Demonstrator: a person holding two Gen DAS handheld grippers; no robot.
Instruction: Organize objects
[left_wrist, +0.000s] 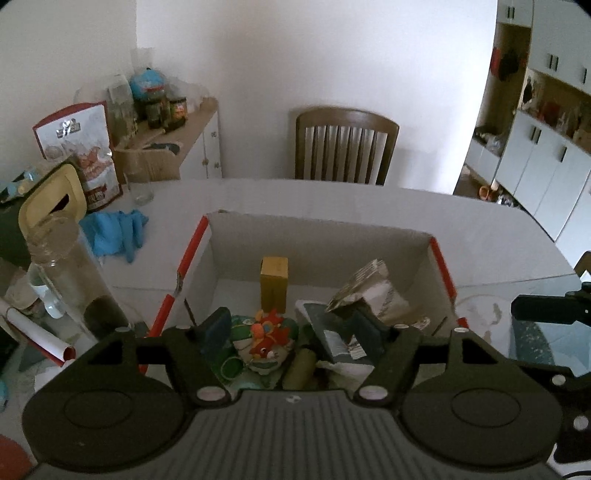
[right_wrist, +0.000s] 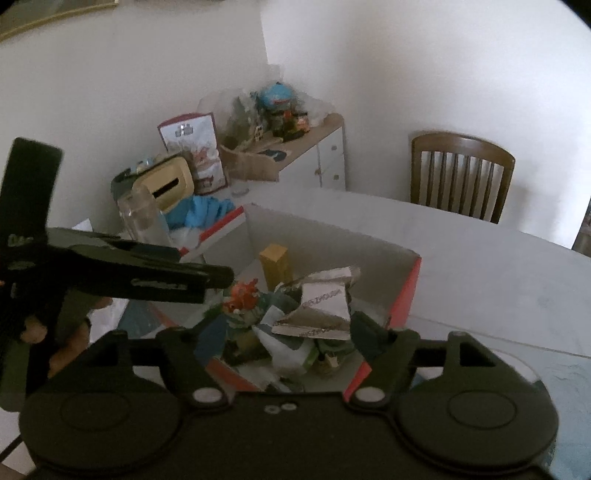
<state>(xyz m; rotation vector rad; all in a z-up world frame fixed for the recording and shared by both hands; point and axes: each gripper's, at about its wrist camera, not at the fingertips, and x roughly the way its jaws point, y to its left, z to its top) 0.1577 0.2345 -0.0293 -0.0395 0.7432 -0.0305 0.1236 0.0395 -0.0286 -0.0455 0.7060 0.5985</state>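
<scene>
The cardboard box (left_wrist: 317, 236) sits open on the white table (left_wrist: 369, 199), its walls plain grey-white inside with red-orange edges. Inside it stands a small yellow carton (left_wrist: 274, 282), upright near the far wall; nearer the front lies a red-and-green plush toy (left_wrist: 267, 338), soft and lumpy, and to the right of the carton a crumpled silvery foil packet (left_wrist: 364, 286).

The left gripper (left_wrist: 291, 330) hangs above the box's near edge, tilted downward, its dark blue-padded fingers (left_wrist: 216, 328) spread wide with nothing pinched — the toy lies below the gap. The right gripper (right_wrist: 284, 332) points down at the box from its right, jaws likewise spread and empty; in its view the left gripper's black body crosses at the left, a hand (right_wrist: 35, 328) partly visible beneath it.

Left of the box lie a blue cloth (left_wrist: 114, 232) and a clear glass jar (left_wrist: 62, 266); beyond the box stands a slatted wooden chair (left_wrist: 345, 147).
</scene>
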